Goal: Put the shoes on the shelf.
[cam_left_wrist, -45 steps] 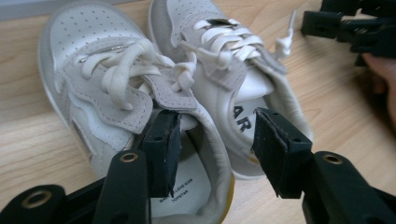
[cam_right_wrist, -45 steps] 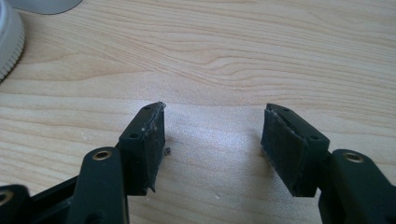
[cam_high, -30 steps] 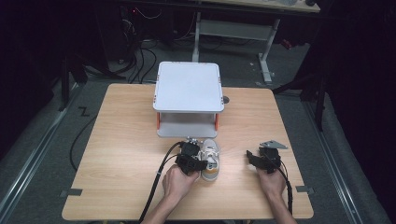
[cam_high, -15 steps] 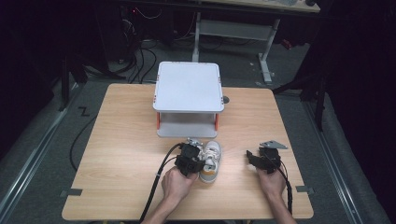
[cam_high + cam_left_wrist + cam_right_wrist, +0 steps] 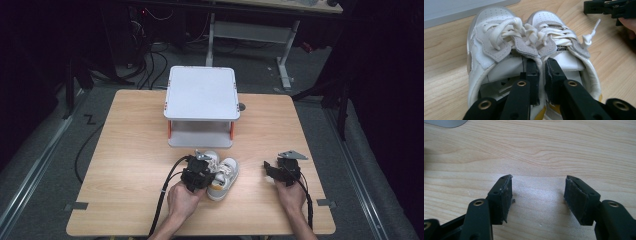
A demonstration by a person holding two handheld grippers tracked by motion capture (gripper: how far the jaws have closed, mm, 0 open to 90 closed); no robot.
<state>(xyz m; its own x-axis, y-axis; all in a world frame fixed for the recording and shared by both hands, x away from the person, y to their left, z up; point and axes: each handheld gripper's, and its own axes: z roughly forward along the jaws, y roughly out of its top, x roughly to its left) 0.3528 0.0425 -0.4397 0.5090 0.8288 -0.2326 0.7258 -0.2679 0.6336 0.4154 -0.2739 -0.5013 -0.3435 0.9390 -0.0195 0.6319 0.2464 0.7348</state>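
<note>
A pair of small white sneakers [image 5: 223,173] [image 5: 506,42] with yellow heels stands side by side on the table, toes pointing to the far side. My left gripper [image 5: 204,173] [image 5: 541,63] reaches into them from the heel side. Its jaws have just been closing and now pinch the two inner collars of the shoes together, one jaw inside each shoe. To the right of the shoes my right gripper [image 5: 271,170] [image 5: 537,188] rests low over bare wood, open, with nothing between its fingers; it is also at the top right of the left gripper view [image 5: 609,7].
A white two-level shelf [image 5: 202,95] with orange posts stands at the back middle of the wooden table [image 5: 130,150], just beyond the shoes. Cables trail from both grippers toward the near edge. Dark floor, cables and desk legs surround the table.
The left gripper has edged slightly in on the shoes. The right gripper and the shelf have kept still.
</note>
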